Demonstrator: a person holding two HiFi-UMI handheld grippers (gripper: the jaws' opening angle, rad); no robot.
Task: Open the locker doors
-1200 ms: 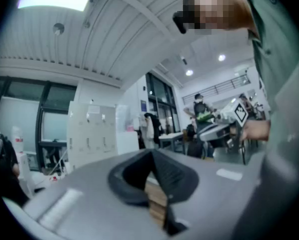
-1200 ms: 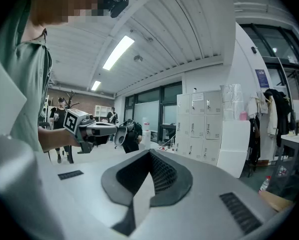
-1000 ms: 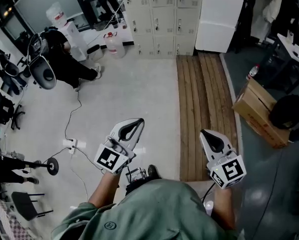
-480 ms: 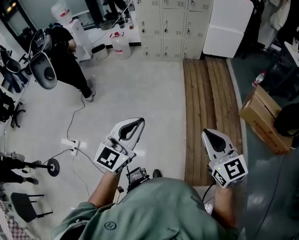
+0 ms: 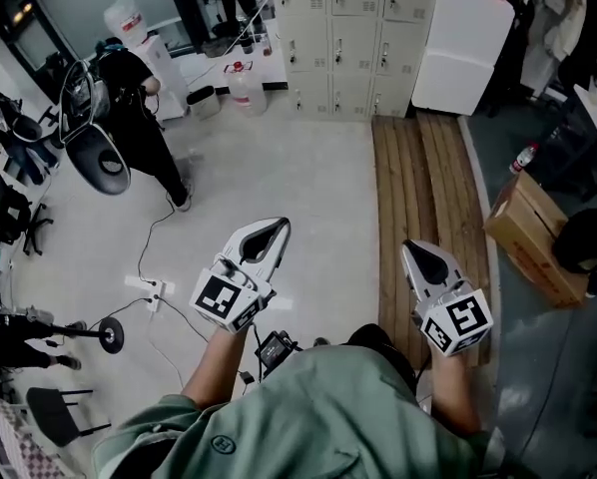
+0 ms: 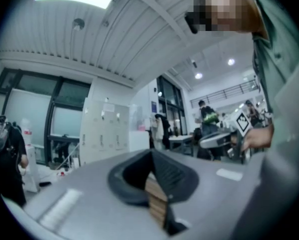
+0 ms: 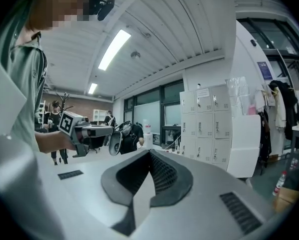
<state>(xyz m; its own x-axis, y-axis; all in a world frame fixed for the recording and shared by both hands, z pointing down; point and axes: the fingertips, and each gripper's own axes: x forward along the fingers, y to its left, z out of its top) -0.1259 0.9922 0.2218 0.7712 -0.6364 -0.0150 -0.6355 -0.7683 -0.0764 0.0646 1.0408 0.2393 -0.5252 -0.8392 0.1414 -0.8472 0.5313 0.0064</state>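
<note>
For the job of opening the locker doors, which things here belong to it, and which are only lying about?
Belongs to the job:
- lockers, doors appear shut
- left gripper, empty
- right gripper, empty

Only lying about:
- wooden planks on the floor
- cardboard box
- water jug
- power strip
- white cabinet beside the lockers

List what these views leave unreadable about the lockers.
Head view: the lockers lose their upper rows to the top edge, and their door details are too small to read.
Left gripper view: lockers far and blurred.
Right gripper view: a white cabinet covers their lower right part.
</note>
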